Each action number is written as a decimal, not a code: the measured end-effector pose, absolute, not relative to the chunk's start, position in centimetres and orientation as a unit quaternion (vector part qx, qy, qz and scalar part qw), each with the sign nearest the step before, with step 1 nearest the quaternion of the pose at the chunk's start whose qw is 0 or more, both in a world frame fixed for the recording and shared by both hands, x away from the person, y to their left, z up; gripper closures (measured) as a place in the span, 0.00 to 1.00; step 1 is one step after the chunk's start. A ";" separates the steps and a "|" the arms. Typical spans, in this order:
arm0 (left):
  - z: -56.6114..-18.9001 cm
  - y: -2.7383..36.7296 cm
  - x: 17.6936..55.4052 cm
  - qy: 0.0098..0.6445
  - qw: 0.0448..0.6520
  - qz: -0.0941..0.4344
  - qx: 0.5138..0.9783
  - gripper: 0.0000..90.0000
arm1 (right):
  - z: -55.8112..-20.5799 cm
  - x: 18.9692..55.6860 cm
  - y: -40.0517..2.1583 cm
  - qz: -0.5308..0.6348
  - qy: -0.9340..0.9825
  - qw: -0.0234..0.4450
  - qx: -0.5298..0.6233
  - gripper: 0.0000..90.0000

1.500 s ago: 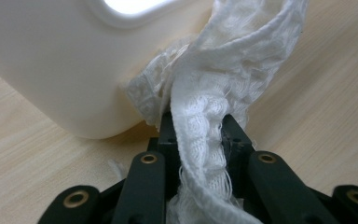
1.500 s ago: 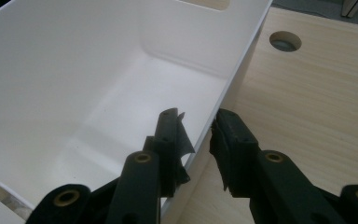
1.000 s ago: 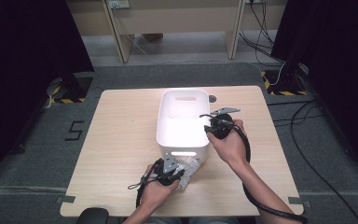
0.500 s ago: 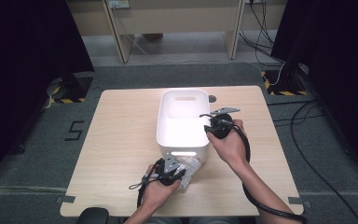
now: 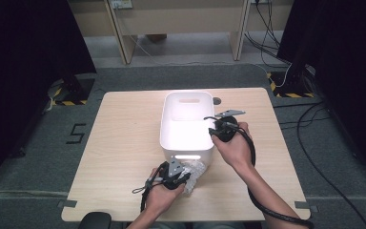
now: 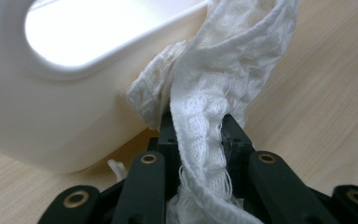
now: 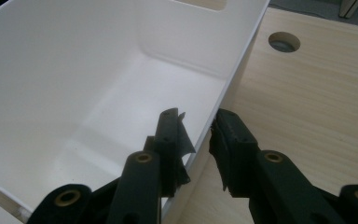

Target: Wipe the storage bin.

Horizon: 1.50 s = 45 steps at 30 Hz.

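Left gripper (image 5: pixel 180 177), seen from the high view, sits by my white bin's (image 5: pixel 187 143) near wall, clamped on a white cloth (image 6: pixel 205 116) in its own view, soft, light, best pinched at a fold, while my right gripper (image 7: pixel 198 149) clamps the bin's rim.

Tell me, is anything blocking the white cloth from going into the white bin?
Only the bin's own near wall. The white cloth lies on the table just in front of it, pinched in the left gripper, so it must be lifted over the rim. The bin looks empty inside; the right gripper straddles its side wall.
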State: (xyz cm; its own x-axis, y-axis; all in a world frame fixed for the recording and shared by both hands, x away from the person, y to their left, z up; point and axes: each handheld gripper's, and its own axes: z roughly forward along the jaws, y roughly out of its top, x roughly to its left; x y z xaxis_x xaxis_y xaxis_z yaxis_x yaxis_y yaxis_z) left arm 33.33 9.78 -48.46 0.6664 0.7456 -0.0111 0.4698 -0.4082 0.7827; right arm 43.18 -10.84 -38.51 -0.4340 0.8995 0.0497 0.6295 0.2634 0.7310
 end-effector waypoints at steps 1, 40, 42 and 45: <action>-48.5 9.7 33.4 0.369 0.397 0.172 0.822 0.83 | -38.5 43.2 -10.8 0.350 0.771 0.193 0.496 0.80; -42.8 10.5 32.1 0.358 0.462 0.194 0.788 0.83 | -38.5 43.2 -10.6 0.346 0.775 0.185 0.496 0.81; -42.8 10.5 32.1 0.358 0.462 0.194 0.788 0.83 | -38.5 43.2 -10.6 0.345 0.775 0.186 0.496 0.82; -42.6 10.3 32.2 0.356 0.459 0.197 0.790 0.83 | -38.5 43.1 -10.5 0.343 0.774 0.186 0.498 0.82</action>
